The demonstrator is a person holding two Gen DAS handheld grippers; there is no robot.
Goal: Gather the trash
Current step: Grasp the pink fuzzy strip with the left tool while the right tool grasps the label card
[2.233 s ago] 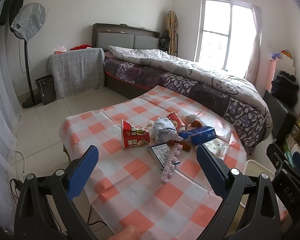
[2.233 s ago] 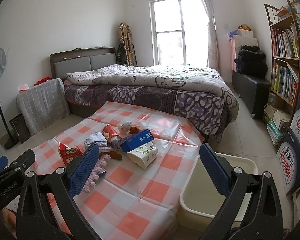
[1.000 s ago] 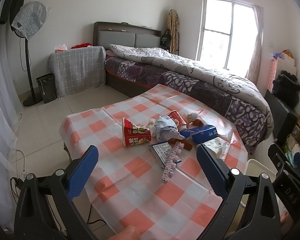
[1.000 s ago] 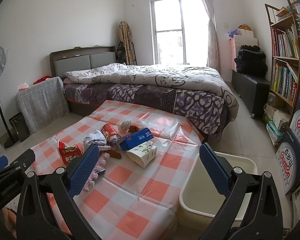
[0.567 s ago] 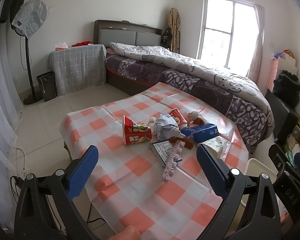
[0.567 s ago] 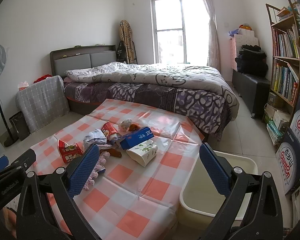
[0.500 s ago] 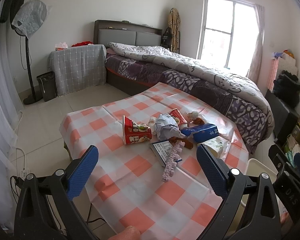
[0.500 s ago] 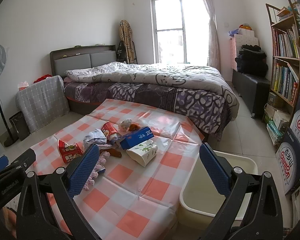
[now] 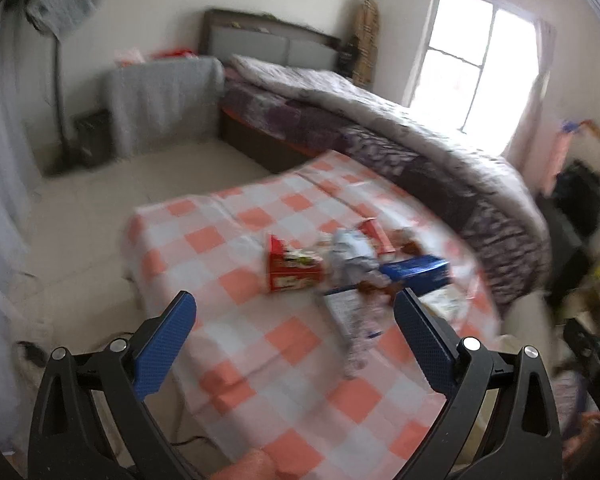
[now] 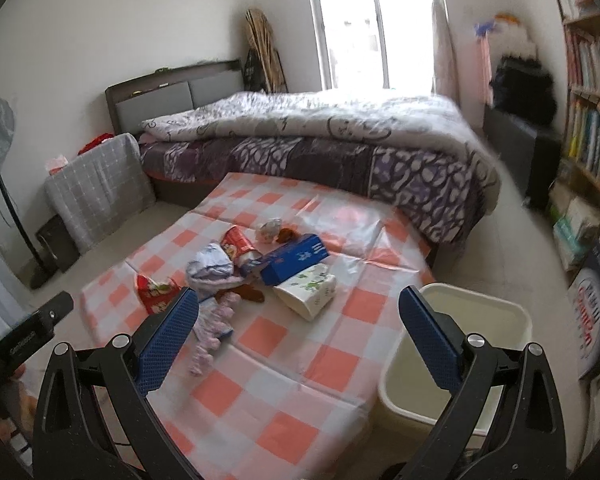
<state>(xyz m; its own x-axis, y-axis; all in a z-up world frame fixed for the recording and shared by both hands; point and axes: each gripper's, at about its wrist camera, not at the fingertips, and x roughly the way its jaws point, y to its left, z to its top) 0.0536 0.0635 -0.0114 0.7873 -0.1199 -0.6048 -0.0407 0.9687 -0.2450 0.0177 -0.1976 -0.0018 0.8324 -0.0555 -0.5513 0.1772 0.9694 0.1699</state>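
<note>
Trash lies in a heap on the orange-and-white checked table (image 10: 284, 352): a red noodle cup (image 9: 294, 268) on its side, a crumpled pale bag (image 10: 210, 264), a second red cup (image 10: 238, 242), a blue carton (image 10: 296, 258), a white flowered tissue pack (image 10: 308, 288) and a pink knobbly strip (image 10: 208, 338). A cream bin (image 10: 456, 364) stands off the table's right edge. My left gripper (image 9: 296, 328) is open, held above the table's near side. My right gripper (image 10: 300, 324) is open too, nothing between its fingers, short of the heap.
A bed (image 10: 320, 140) with a grey quilt runs along the far side of the table. A bookshelf (image 10: 592, 120) fills the right wall. A standing fan (image 9: 60, 72) and a dark small bin (image 9: 94, 136) are at the far left. Bare floor lies left of the table.
Both grippers have swung and dipped toward the table; the left view is now blurred by motion and the heap looks closer. Both stay open. The trash has not shifted.
</note>
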